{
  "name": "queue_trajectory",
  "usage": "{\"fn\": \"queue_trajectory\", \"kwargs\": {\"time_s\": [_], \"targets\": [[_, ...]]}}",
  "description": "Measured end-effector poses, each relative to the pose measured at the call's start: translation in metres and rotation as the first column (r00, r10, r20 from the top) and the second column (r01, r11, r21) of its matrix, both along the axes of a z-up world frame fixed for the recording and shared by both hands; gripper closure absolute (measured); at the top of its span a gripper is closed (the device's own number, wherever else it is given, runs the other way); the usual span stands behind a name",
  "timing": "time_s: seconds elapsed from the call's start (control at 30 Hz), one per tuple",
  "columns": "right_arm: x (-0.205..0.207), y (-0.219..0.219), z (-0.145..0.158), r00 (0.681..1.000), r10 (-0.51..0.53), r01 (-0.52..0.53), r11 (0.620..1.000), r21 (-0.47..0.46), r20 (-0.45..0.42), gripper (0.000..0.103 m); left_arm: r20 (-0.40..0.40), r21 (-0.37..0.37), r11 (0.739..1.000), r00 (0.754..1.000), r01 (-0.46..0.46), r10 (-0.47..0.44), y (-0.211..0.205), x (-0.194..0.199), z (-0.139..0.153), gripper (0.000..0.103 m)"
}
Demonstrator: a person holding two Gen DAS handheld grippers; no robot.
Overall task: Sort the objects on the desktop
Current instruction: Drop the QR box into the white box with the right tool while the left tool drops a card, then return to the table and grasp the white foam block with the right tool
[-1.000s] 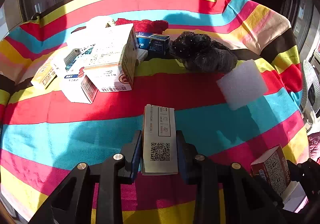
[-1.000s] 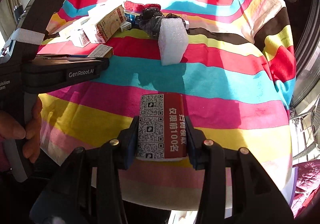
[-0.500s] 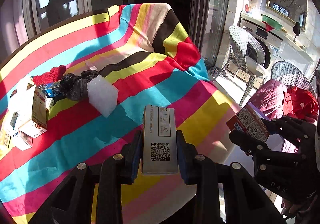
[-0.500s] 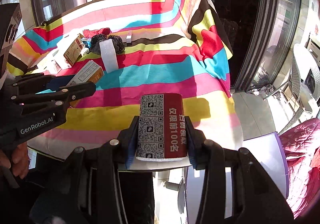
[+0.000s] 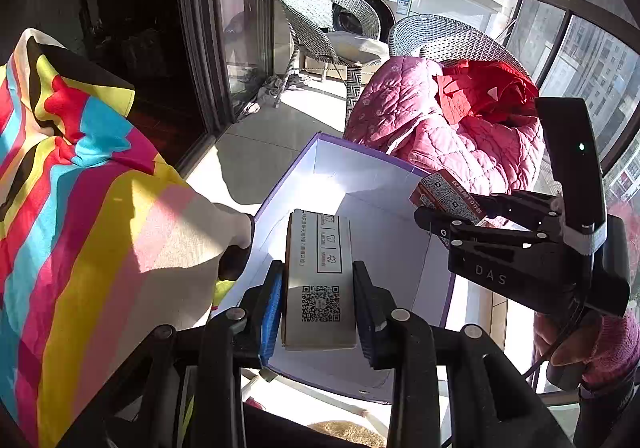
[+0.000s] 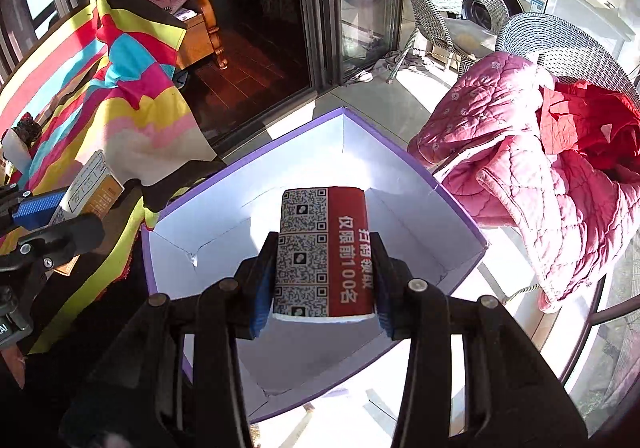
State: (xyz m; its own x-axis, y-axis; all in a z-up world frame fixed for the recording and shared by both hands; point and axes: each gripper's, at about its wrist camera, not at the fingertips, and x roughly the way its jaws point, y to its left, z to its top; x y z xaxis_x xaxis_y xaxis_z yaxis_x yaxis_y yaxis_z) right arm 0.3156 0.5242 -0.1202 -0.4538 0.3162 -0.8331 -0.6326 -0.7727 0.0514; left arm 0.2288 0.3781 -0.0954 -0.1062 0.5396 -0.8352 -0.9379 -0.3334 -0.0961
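Fingers (image 5: pixel 272 312) of both grippers clamp small boxes above the open purple bin (image 6: pixel 460 207); releasing off-centre could bounce one off its rim.

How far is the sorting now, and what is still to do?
Done: nothing visible yet; the purple-edged box shows only its bare white inside. In hand: the left tool grips a beige carton, and the right tool grips a red QR-code pack, both above the box. Left: release both into it. Whether more items remain on the striped cloth cannot be judged from here.
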Motion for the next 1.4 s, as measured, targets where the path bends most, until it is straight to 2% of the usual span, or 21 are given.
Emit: {"fn": "queue_trajectory", "kwargs": {"time_s": [0.07,0.1,0.13,0.2,0.27,0.37,0.47,0.53,0.63,0.73,0.8,0.9,1.0,1.07,1.13,1.23,1.3,1.4], "targets": [[0.003,0.009,-0.002,0.999,-0.034,0.034,0.999,-0.018,0.005,0.055,0.033,0.003,1.000,0.999,0.002,-0.002,0.003,0.000,-0.005,0.069],[0.006,0.014,-0.002,0.999,-0.045,0.045,0.998,-0.038,-0.007,0.046,0.032,0.000,1.000,0.999,-0.001,0.001,0.004,0.000,-0.007,0.065],[0.007,0.015,-0.001,0.998,-0.052,0.050,0.997,-0.062,-0.026,0.031,0.027,0.001,1.000,1.000,-0.002,0.002,0.004,0.000,-0.006,0.054],[0.008,0.016,0.001,0.996,-0.063,0.056,0.994,-0.095,-0.066,0.021,0.011,0.019,1.000,1.000,-0.009,0.009,0.001,-0.001,-0.004,0.037],[0.004,0.011,0.004,0.995,-0.059,0.051,0.994,-0.094,-0.076,0.021,-0.014,0.040,0.999,0.999,-0.028,0.029,-0.005,-0.002,0.001,0.032],[-0.004,0.004,0.008,0.996,-0.041,0.035,0.997,-0.073,-0.077,0.021,-0.025,0.059,0.998,0.999,-0.036,0.037,-0.017,-0.004,0.009,0.032],[-0.014,-0.007,0.014,0.994,-0.004,-0.004,0.997,-0.072,-0.113,0.021,-0.057,0.092,0.994,0.996,-0.057,0.062,-0.035,-0.009,0.022,0.032],[-0.025,-0.021,0.022,0.988,0.049,-0.059,0.996,-0.067,-0.149,0.021,-0.062,0.123,0.988,0.993,-0.088,0.096,-0.054,-0.017,0.032,0.031],[-0.051,-0.052,0.037,0.964,0.180,-0.191,0.981,-0.039,-0.196,0.021,-0.083,0.177,0.970,0.979,-0.169,0.185,-0.091,-0.034,0.047,0.026],[-0.083,-0.094,0.051,0.926,0.320,-0.323,0.946,0.017,-0.201,0.021,-0.110,0.222,0.930,0.940,-0.294,0.323,-0.142,-0.058,0.057,0.021],[-0.107,-0.122,0.056,0.895,0.400,-0.401,0.915,0.034,-0.200,0.020,-0.114,0.245,0.891,0.901,-0.383,0.419,-0.178,-0.074,0.059,0.020],[-0.144,-0.164,0.058,0.843,0.505,-0.506,0.861,0.046,-0.185,0.020,-0.126,0.262,0.813,0.816,-0.521,0.564,-0.232,-0.097,0.057,0.020],[-0.179,-0.205,0.056,0.784,0.598,-0.595,0.801,0.071,-0.165,0.020,-0.148,0.264,0.726,0.717,-0.634,0.681,-0.280,-0.117,0.049,0.020],[-0.203,-0.227,0.051,0.754,0.640,-0.637,0.768,0.073,-0.149,0.020,-0.144,0.265,0.685,0.674,-0.679,0.724,-0.304,-0.130,0.044,0.020],[-0.226,-0.243,0.047,0.732,0.667,-0.664,0.744,0.069,-0.139,0.020,-0.136,0.268,0.649,0.639,-0.712,0.757,-0.325,-0.143,0.042,0.020],[-0.260,-0.256,0.042,0.724,0.679,-0.677,0.733,0.065,-0.118,0.020,-0.108,0.287,0.594,0.591,-0.751,0.799,-0.350,-0.165,0.047,0.020],[-0.276,-0.262,0.039,0.720,0.686,-0.683,0.727,0.066,-0.102,0.020,-0.086,0.292,0.567,0.569,-0.770,0.818,-0.363,-0.180,0.051,0.020],[-0.289,-0.276,0.040,0.697,0.711,-0.709,0.703,0.065,-0.091,0.020,-0.072,0.299,0.543,0.549,-0.785,0.833,-0.374,-0.201,0.057,0.019]]}}
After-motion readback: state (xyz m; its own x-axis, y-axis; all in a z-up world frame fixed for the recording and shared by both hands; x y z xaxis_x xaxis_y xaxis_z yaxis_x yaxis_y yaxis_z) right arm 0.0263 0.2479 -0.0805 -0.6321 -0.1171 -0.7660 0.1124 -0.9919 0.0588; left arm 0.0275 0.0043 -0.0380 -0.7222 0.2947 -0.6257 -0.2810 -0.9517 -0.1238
